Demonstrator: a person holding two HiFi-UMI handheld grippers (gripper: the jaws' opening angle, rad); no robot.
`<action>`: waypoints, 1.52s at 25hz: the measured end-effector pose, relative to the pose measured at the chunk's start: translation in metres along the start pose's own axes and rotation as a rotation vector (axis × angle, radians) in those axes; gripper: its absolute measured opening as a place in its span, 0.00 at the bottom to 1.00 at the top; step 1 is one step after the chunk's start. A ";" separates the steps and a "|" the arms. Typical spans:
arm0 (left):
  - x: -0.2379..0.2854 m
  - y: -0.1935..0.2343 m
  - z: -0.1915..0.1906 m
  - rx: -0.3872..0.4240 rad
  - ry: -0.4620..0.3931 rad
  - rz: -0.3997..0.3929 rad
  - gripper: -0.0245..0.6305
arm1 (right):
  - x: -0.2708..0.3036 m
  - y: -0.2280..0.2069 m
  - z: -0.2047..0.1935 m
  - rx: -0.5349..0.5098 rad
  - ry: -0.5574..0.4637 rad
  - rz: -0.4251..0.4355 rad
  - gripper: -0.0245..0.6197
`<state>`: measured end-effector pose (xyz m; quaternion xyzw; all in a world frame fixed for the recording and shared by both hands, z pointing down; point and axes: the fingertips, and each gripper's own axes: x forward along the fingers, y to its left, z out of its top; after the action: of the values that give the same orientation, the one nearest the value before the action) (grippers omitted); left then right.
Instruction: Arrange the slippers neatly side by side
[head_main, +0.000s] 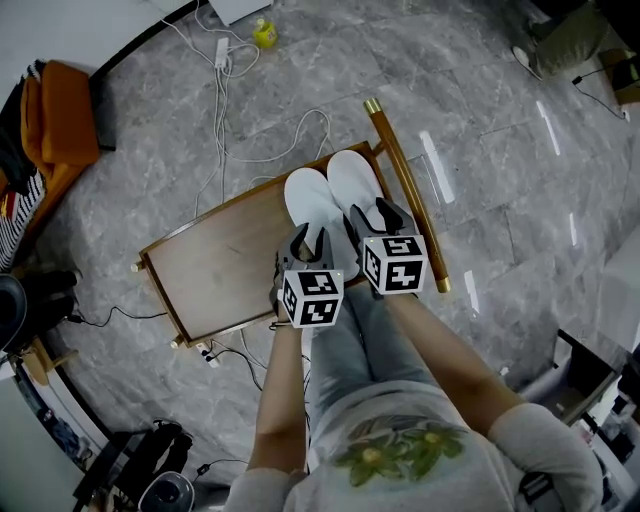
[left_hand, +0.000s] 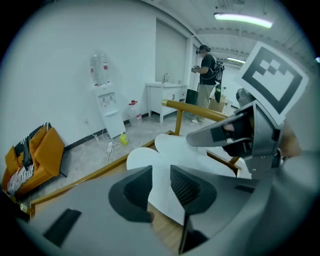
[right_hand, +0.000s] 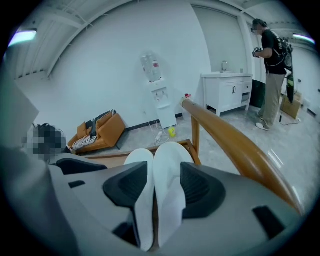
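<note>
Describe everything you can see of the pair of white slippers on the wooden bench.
The pair of white slippers looks soft and plain, with rounded toes. They lie side by side on the wooden bench, near its railed end, toes pointing away from the person, inner edges touching or nearly so. Their heel ends are hidden beneath the left gripper and right gripper, whose jaws stand apart without pinching them.

The left forearm (head_main: 281, 400) and right forearm (head_main: 455, 368) reach forward side by side. The left gripper (head_main: 312, 242) tilts steeply down, jaws apart. The right gripper (head_main: 378, 216), just right of the left's fingers, tilts likewise, jaws parted wider.
</note>
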<state>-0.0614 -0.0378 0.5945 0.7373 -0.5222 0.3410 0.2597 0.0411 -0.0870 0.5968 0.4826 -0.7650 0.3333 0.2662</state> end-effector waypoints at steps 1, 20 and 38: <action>-0.004 0.000 0.005 -0.006 -0.011 0.000 0.22 | -0.003 0.004 0.002 -0.002 -0.001 0.012 0.34; -0.114 -0.016 0.069 -0.002 -0.192 -0.011 0.18 | -0.113 0.047 0.039 -0.116 -0.046 0.245 0.23; -0.177 -0.047 0.092 -0.023 -0.282 -0.071 0.06 | -0.174 0.065 0.052 -0.208 -0.080 0.417 0.05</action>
<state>-0.0346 0.0139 0.3978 0.7928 -0.5309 0.2187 0.2042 0.0458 -0.0091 0.4200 0.2968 -0.8884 0.2811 0.2090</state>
